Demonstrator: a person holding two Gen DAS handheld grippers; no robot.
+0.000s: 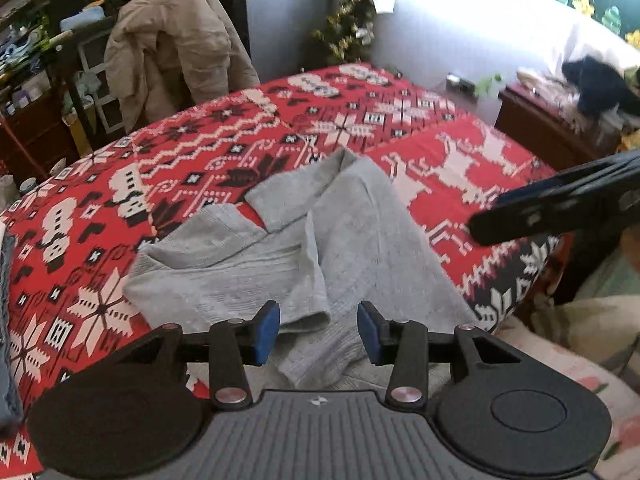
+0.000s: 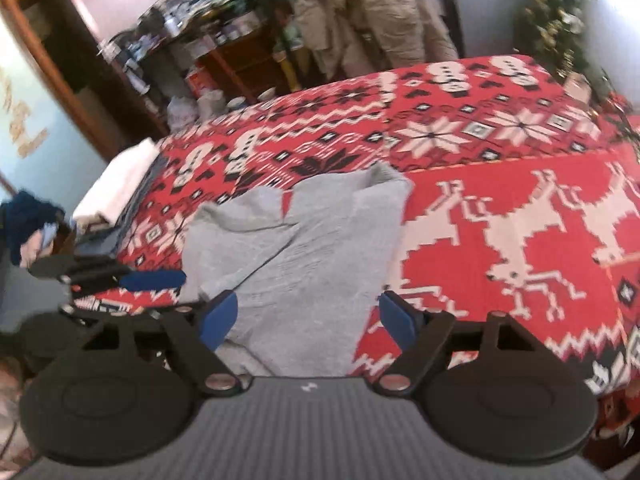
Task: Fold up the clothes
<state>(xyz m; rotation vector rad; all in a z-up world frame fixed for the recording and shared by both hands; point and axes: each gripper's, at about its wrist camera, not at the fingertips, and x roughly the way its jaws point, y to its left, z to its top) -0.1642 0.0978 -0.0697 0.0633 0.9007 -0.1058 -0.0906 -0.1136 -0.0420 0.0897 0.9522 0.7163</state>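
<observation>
Item: grey knit garment point(image 1: 320, 248), partly folded, lying on a red patterned blanket point(image 1: 192, 152) at its near edge. Long axis runs from the near edge away toward the far side of the blanket; a sleeve or flap is folded across the left part, and a narrower end points away.

Left gripper point(image 1: 318, 330): jaws wide apart, blue pads point(image 1: 267, 332) either side of the garment's near hem, nothing held; whether they touch the cloth cannot be told.

Right gripper point(image 2: 308, 320): jaws wide apart, empty, straddling the garment's near end.

Background: beige jacket point(image 1: 176, 44) draped over a chair beyond the blanket's far left corner.
</observation>
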